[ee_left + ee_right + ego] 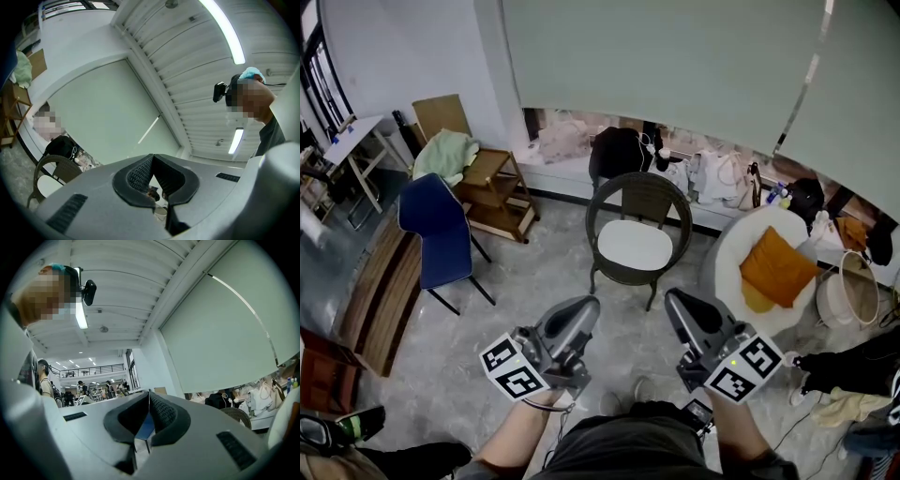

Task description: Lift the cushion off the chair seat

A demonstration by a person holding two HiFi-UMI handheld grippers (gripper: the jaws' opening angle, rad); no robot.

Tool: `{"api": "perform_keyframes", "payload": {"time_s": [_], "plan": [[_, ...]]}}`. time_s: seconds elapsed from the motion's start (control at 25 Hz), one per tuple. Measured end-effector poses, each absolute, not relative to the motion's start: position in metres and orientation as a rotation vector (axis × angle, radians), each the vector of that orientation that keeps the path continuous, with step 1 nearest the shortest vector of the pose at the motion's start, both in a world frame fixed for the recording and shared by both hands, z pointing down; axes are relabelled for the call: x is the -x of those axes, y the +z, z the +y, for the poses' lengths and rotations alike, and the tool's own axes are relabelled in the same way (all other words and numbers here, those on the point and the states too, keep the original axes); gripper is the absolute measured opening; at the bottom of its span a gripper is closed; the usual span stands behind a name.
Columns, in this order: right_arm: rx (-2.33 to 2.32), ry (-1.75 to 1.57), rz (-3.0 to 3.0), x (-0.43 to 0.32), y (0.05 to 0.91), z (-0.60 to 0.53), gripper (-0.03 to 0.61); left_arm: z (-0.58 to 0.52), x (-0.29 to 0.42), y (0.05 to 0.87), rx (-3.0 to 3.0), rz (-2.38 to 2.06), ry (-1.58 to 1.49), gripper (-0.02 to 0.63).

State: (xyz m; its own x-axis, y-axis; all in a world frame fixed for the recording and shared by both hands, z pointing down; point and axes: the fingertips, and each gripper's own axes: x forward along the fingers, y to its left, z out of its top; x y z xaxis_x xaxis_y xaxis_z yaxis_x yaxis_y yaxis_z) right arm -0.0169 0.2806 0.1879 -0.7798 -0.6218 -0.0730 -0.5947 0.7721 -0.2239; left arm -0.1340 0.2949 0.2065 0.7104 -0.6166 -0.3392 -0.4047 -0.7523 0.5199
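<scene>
The person stands on the grey floor [534, 272] and holds both tools out in front, low in the head view. The left gripper [584, 309] has its jaws pressed together, the two ribbed pads meet in one line, and nothing is between them. The right gripper [677, 302] is the same: jaws together, holding nothing. Both point toward the wicker chair [639, 195], which stands ahead of them, well apart from the tips, with its back to the low window ledge [572, 171]. The white cushion [634, 246] lies flat on the seat of this chair and covers it almost from edge to edge; neither gripper touches it. A black bag [617, 150] sits on the ledge just behind the chair. To the right of the chair there is a round white armchair [741, 239] with an orange pillow [776, 267] leaning inside it. To the left a blue chair [431, 230] stands near a wooden shelf [492, 187], and a pale green cloth [445, 153] lies over the shelf's top corner. In the left gripper view the wicker chair with its cushion shows at the lower left, beside the gripper's grey body
</scene>
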Motion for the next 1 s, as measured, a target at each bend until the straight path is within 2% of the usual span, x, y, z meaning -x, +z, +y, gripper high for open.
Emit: {"api": "perform_keyframes", "payload": {"time_s": [1.0], "plan": [[0.945,-0.313,2.814,-0.008,0.196,0.191,0.014,0.205,0.111,0.21,-2.508,-0.817,-0.692,0.009]]}}
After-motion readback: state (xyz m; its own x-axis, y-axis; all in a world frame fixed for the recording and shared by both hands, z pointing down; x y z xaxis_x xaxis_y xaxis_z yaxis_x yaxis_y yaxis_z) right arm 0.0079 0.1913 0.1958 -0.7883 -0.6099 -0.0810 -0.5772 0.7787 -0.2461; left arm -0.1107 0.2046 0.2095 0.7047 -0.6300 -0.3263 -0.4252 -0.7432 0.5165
